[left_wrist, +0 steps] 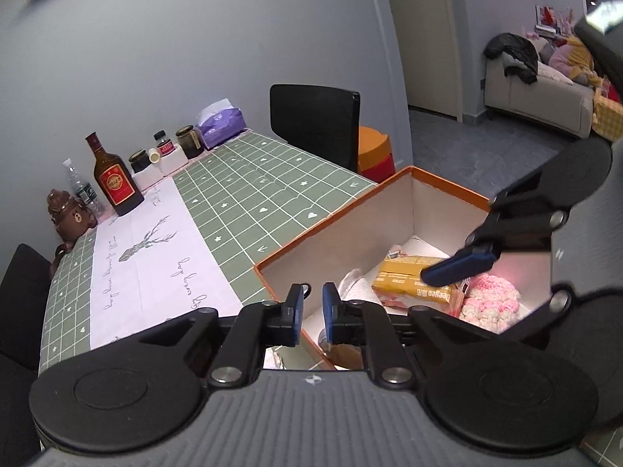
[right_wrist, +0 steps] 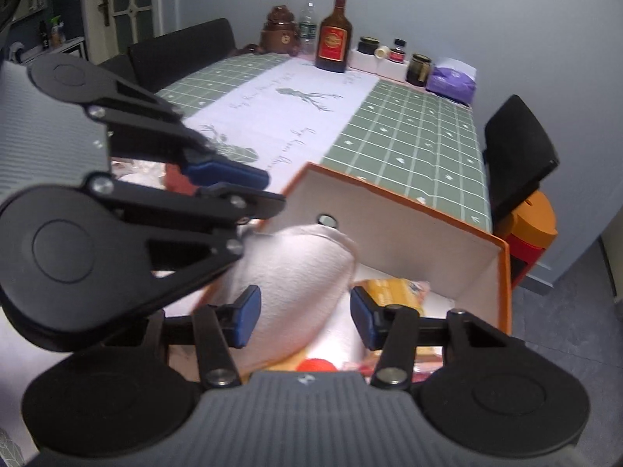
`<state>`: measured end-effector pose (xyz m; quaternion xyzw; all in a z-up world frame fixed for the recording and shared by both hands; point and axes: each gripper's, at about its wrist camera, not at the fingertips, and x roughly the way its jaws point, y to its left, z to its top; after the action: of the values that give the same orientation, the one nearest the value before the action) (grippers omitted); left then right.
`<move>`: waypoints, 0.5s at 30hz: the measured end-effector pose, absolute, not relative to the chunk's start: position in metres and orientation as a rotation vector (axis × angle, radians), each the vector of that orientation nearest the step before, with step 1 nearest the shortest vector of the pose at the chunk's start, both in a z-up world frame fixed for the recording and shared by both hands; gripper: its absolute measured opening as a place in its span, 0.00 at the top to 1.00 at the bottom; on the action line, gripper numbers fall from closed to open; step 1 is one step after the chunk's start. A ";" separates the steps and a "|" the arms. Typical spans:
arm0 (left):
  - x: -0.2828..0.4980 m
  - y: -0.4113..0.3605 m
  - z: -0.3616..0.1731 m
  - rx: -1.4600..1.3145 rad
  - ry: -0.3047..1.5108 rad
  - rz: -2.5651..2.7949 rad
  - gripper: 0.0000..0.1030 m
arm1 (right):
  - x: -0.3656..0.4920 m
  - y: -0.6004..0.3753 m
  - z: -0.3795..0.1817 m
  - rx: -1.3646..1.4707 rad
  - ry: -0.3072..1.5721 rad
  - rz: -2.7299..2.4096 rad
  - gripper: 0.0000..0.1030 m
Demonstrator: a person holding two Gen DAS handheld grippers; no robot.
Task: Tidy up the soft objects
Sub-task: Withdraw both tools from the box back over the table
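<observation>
An orange-rimmed box [left_wrist: 350, 210] with white inner walls stands on the table's near end. It holds a yellow snack packet [left_wrist: 405, 278], a pink and white crocheted piece [left_wrist: 492, 301] and a white cloth [left_wrist: 358, 284]. My left gripper [left_wrist: 312, 307] hovers over the box's near-left rim, its jaws a narrow gap apart with nothing between them. My right gripper [right_wrist: 305, 313] is over the same box [right_wrist: 389, 210], jaws apart. A blurred white soft pouch [right_wrist: 300, 268] lies between its fingers, brushing the left pad [right_wrist: 249, 307] and clear of the right one.
Along the wall at the table's far edge stand a brown bottle [left_wrist: 115, 181], a plastic bottle, small jars and a purple tissue pack [left_wrist: 222, 126]. A black chair [left_wrist: 315, 124] and orange stools [left_wrist: 375, 155] sit past the table. A reddish item [right_wrist: 177, 179] lies left of the box.
</observation>
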<state>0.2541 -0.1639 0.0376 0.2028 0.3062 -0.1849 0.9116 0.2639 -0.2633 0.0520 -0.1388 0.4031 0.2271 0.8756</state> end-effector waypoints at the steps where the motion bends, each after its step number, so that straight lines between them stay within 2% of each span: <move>1: 0.253 -0.161 0.039 0.408 0.625 -0.379 0.86 | 0.265 -0.259 0.049 -0.297 0.846 0.485 0.52; 9: 0.237 -0.139 0.046 0.382 0.589 -0.378 0.85 | 0.293 -0.250 0.004 -0.256 0.969 0.484 0.62; 13: 0.229 -0.133 0.048 0.369 0.577 -0.380 0.85 | 0.313 -0.256 -0.014 -0.198 1.035 0.460 0.84; 15: 0.227 -0.131 0.049 0.366 0.572 -0.384 0.85 | 0.321 -0.255 -0.023 -0.193 1.051 0.449 0.86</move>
<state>0.2274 -0.1305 0.0490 0.1782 0.2789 -0.1870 0.9249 0.3209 -0.2551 -0.0227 -0.0914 0.4966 0.2120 0.8367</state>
